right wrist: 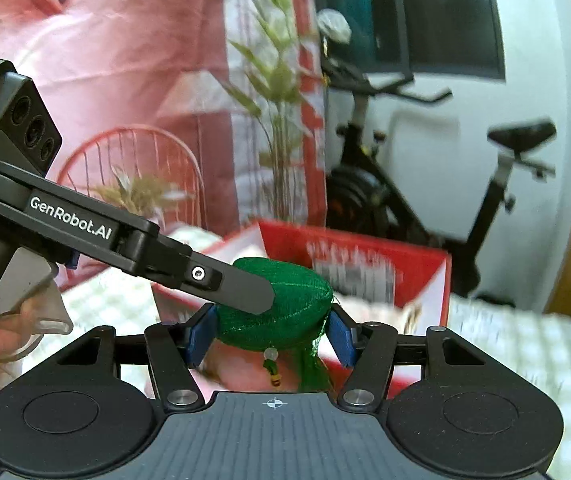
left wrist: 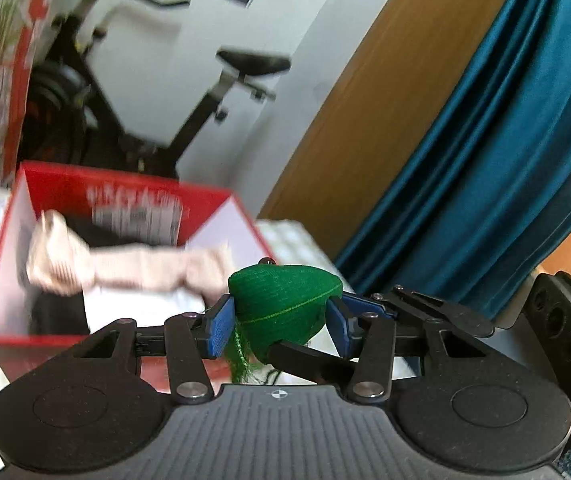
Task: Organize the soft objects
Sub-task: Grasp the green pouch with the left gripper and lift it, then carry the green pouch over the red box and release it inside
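A green cloth pouch [left wrist: 285, 304] with a tassel sits between the blue pads of both grippers. My left gripper [left wrist: 281, 320] is shut on it; a black finger of the other gripper crosses under it. In the right wrist view my right gripper [right wrist: 271, 336] is also shut on the green pouch [right wrist: 285, 312], and the left gripper's finger [right wrist: 241, 288] lies across its top. A red open box [left wrist: 125, 196] stands just behind, holding a beige soft object [left wrist: 125, 268] and something dark.
The red box [right wrist: 365, 248] rests on a white checked surface [right wrist: 517, 344]. An exercise bike [left wrist: 213, 92] stands behind it, with a teal curtain [left wrist: 485, 160] and wooden panel to the right. A pink backdrop [right wrist: 105, 60] and plant stems [right wrist: 277, 92] are at the left.
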A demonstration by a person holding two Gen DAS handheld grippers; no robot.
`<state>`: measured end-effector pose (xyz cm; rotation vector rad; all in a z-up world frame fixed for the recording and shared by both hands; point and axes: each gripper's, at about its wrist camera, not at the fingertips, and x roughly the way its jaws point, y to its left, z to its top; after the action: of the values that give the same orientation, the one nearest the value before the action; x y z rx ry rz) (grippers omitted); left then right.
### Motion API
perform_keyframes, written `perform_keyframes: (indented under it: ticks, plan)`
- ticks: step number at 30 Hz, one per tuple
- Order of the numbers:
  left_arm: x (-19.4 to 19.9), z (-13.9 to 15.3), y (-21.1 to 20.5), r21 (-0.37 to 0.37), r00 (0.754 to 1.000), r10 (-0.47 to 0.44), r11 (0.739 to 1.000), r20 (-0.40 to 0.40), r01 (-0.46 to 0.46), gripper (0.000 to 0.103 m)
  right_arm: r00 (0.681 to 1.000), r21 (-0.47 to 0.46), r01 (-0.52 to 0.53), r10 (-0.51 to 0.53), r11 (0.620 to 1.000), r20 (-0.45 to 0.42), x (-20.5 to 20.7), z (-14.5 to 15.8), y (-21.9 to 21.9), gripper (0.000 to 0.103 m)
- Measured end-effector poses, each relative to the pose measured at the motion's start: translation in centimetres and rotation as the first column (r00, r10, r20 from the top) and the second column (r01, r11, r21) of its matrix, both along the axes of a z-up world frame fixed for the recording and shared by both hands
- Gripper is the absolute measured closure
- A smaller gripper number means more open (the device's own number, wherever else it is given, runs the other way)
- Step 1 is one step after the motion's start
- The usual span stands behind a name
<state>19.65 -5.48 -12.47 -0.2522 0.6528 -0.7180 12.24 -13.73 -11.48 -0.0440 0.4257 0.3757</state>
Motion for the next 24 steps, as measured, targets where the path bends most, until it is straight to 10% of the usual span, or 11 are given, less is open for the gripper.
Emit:
perform_keyframes:
  ticks: [14, 24]
  plan:
    - [3.1, 6.2, -0.1, 0.004, 0.983, 0.019, 1.000, 0.182, -0.020, 0.052, 0.982, -0.103, 0.026, -0.006, 0.994, 0.191, 4.3, 5.9, 2.2, 0.047]
    - [6.4, 2.4, -2.6, 0.060, 0.997, -0.029, 0.998, 0.067, 0.025, 0.051, 0.994, -0.130, 0.069, -0.057, 0.989, 0.093, 7.1, 1.4, -0.1, 0.047]
